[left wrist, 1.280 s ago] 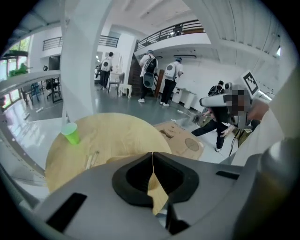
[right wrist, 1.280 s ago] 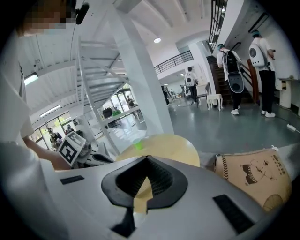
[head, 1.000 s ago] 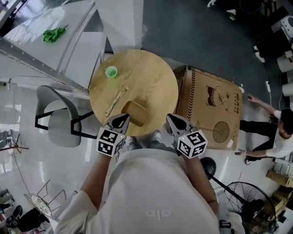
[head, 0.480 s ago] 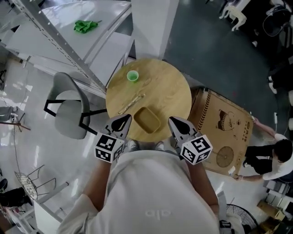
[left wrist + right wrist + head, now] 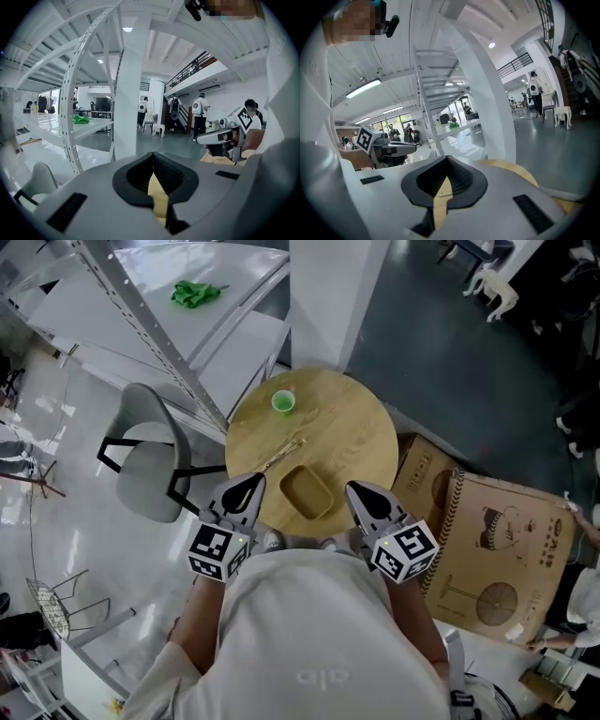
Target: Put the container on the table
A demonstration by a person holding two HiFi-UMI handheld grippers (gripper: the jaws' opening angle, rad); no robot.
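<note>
Seemingly done: tan rectangular container (image 5: 307,491) flat on round wooden table (image 5: 361,432). Left gripper (image 5: 249,486) and right gripper (image 5: 357,491) pinched together, empty, at near edge. Withdraw without nudging it.

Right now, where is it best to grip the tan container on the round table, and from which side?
Probably take the tan container by its rim, at the wall nearest the right gripper, from above: it lies shallow and open side up, so one jaw fits inside the wall, one outside. That gripper is shut; open it first.
</note>
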